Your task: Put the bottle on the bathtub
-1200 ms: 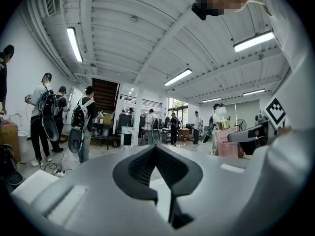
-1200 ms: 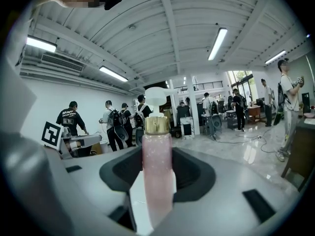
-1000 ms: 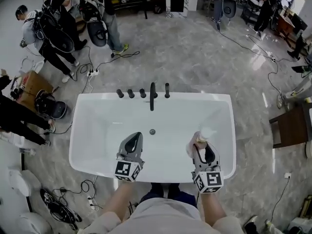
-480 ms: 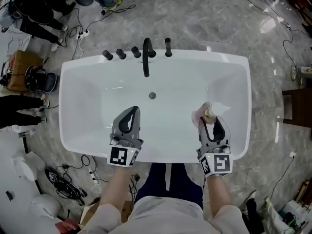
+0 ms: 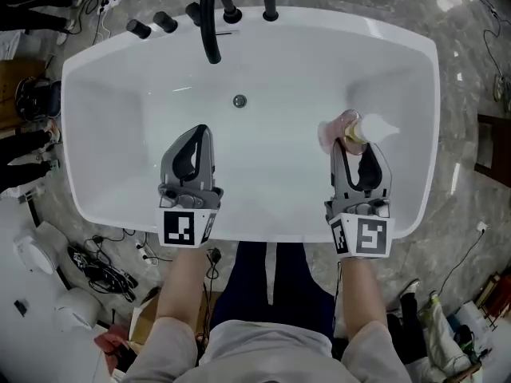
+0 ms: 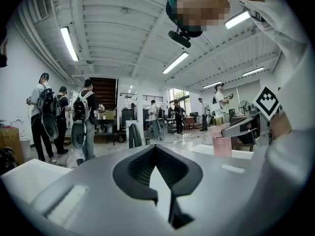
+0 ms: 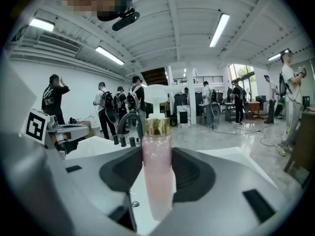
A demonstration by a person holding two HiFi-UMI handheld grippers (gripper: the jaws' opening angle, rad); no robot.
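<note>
right gripper (image 5: 356, 144) is clamped on the pink bottle (image 5: 338, 131), its two jaws pressing the body from either side. in the right gripper view (image 7: 158, 157) the bottle (image 7: 158, 173) rises straight up the middle of the frame, gold collar and white pump cap on top, with the dark pads snug against it. from the head view the bottle sits right of centre, over the white hollow of the bathtub (image 5: 263, 231), its cap pointing toward the upper right; whether it touches the tub wall i can't tell.

left gripper (image 5: 200, 131) hangs over the tub at centre left, well apart from the bottle, jaws brought together at their tips with nothing between them. the left gripper view (image 6: 155, 149) shows the same: pads meeting at the far end, only white tub seen through the small gap behind.

at the top of the head view stand the black faucet (image 5: 211, 14) and a row of black knobs (image 5: 152, 27), with the drain (image 5: 239, 100) just below. cables (image 5: 96, 266) lie on the grey floor at lower left.
</note>
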